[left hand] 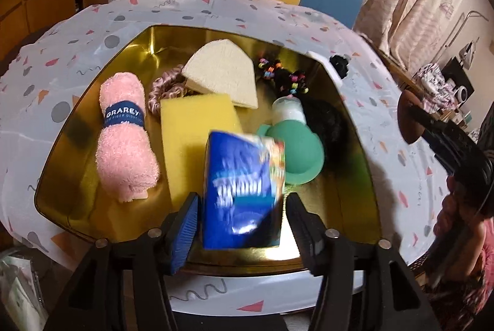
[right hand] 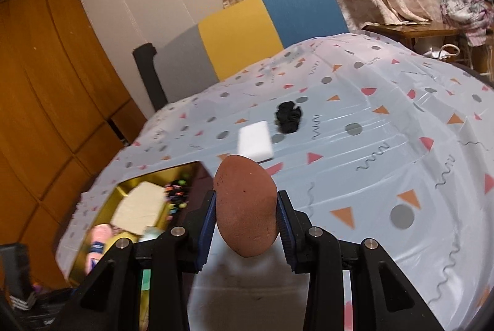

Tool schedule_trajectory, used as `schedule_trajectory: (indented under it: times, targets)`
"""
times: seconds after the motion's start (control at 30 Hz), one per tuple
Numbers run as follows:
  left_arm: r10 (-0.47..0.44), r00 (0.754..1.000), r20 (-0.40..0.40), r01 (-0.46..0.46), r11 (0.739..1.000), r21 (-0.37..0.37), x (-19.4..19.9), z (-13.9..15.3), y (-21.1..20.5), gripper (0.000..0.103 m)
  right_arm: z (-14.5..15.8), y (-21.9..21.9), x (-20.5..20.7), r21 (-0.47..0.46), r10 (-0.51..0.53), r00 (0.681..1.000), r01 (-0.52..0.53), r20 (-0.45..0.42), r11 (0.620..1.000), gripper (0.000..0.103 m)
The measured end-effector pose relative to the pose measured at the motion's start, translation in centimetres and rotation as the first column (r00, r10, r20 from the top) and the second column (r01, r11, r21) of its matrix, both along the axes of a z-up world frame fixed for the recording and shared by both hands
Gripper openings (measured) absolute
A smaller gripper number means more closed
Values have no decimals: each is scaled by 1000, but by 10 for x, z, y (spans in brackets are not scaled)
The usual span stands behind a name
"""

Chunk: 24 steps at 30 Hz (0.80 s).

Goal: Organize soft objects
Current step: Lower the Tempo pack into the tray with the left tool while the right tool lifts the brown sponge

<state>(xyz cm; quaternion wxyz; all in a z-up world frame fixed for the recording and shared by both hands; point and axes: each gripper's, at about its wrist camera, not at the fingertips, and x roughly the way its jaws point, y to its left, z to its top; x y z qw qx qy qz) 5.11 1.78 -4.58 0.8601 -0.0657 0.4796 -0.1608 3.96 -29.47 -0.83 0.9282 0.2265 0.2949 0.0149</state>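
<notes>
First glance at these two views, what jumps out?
The blurred blue packet sits between the open left claw, over the near edge of the gold tray crowded with a pink towel roll and yellow sponge. In the right wrist view, the right claw pinches a brown egg-shaped sponge above the patterned tablecloth.

My gold tray is crowded edge to edge; open tablecloth lies beyond, broken only by a white sponge and black scrunchie.
</notes>
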Motion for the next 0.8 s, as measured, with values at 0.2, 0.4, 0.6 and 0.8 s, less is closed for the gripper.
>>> schedule_trajectory:
  times: [0.2, 0.4, 0.6, 0.8]
  targets:
    - [9, 999, 47, -7, 999, -39, -5, 16, 7, 64, 14, 23, -14, 15, 63, 998, -64, 25, 998, 38]
    - [112, 993, 42, -109, 992, -65, -2, 19, 32, 64, 16, 46, -20, 31, 146, 989, -147, 15, 989, 38]
    - [166, 986, 36, -164, 985, -50, 1, 19, 46, 64, 15, 73, -24, 45, 243, 970, -243, -4, 969, 38]
    - [184, 982, 41, -181, 982, -63, 0, 22, 52, 64, 12, 99, -30, 37, 333, 942, -332, -36, 943, 39]
